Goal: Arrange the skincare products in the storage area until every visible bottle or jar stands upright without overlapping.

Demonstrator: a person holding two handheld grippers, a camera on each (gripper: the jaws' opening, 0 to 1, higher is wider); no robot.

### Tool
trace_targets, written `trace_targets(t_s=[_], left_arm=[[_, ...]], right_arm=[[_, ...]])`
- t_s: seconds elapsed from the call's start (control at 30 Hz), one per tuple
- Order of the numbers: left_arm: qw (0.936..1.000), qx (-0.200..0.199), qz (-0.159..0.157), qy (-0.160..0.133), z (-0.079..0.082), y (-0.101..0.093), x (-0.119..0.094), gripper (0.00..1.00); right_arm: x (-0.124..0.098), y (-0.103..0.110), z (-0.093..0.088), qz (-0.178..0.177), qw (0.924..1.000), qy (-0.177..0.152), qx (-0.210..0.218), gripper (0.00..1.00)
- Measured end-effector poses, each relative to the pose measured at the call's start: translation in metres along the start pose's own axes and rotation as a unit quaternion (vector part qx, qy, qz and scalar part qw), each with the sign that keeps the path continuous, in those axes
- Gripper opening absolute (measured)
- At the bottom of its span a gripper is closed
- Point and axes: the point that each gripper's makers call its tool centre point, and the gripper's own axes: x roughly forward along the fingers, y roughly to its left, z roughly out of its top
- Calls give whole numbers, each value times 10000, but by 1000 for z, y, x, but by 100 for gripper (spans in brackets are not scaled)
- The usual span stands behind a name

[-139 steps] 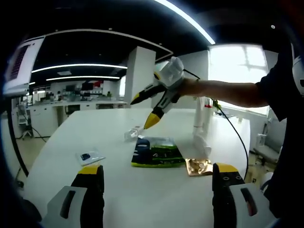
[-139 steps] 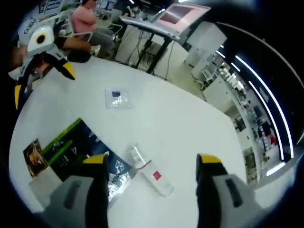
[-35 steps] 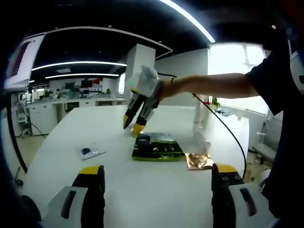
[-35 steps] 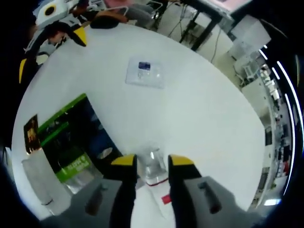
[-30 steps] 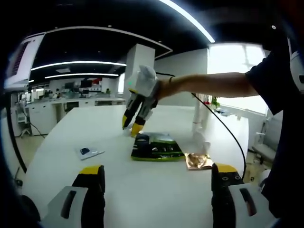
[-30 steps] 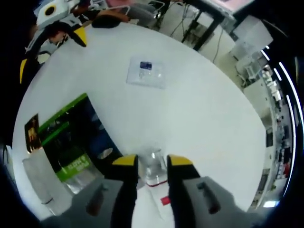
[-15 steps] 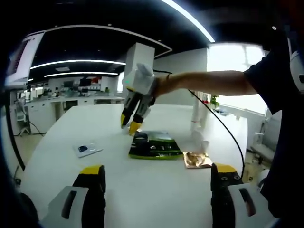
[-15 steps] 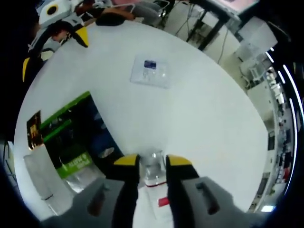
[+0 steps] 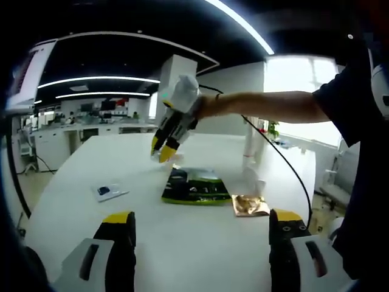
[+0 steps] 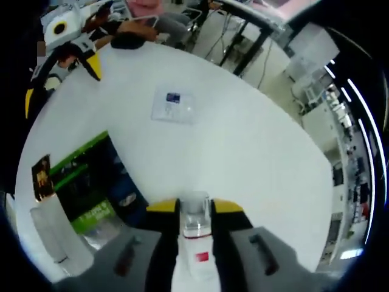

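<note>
Your right tongs (image 10: pixel 194 210) are clamped on a clear tube with a red label (image 10: pixel 196 240); its transparent cap end pokes out between the two yellow tips, and the white body runs back toward the camera. In the left gripper view the same tongs (image 9: pixel 163 148) hang in the air above the counter (image 9: pixel 200 243), past the far end of the green-and-black pouch (image 9: pixel 194 185), so the tube is off the surface (its body is barely visible there, only a pale bit at the tips).

Your left tongs (image 9: pixel 200 228) stand wide open, nothing between the jaws, low over the near edge of the counter. In the right gripper view they (image 10: pixel 58 76) sit at the counter's rim, on the far side of the pouch (image 10: pixel 91 182).

Reference landmark: the green-and-black pouch, lying flat.
- Just beside it, on the side toward the window, a small gold-brown sachet (image 9: pixel 249 205) lies flat; in the right gripper view it is the gold sachet (image 10: pixel 41 176) touching or nearly touching the pouch's edge.
- Behind the sachet, a white tube (image 9: pixel 254 180) lies near the pouch.
- Well apart from the pouch, on the opposite side, a small clear packet with a blue mark (image 9: pixel 109 191) lies flat on the bare counter (image 10: pixel 261 158); same packet (image 10: pixel 173 106) in the right gripper view.
</note>
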Motion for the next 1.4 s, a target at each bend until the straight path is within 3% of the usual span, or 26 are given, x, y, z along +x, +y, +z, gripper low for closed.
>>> trace_targets(t_s=[0.23,0.4,0.83,0.9,1.03,1.1,1.17,1.3,1.37,1.4], left_arm=[[10000,16,-31,-56,5,-5,-1,92],[10000,63,-45,-2,4,-8,-1,92],[9998,146,-95,-9,9,-11,-5,91],[9998,153,-106,-17,10,-11,-6,91],[9998,178,-114,21,9,-10,-8,91],[9997,181,-131,24,10,-10,-8,91],[9997,195,-122,33,11,-9,-8,91],[9996,244,-141,66,13,-10,-8,91],[9996,251,-146,67,14,-11,-8,91],[9996,245,-142,80,14,-11,-7,91]], right_arm=[[-18,-14,3,-367,9969,-470,506,18],[-30,-22,6,-534,9885,-935,1065,18],[-52,-23,2,-1267,9650,-1616,1631,18],[-57,-25,1,-1382,9580,-1756,1797,18],[-73,-29,7,-1621,9310,-2314,2309,18],[-79,-31,4,-1727,9239,-2418,2413,18],[-84,-37,3,-1849,9099,-2632,2618,18],[-87,-38,-5,-1921,8980,-2775,2824,18],[-90,-38,-7,-1912,8813,-3017,3094,18],[-90,-39,-11,-1899,8807,-3012,3125,17]])
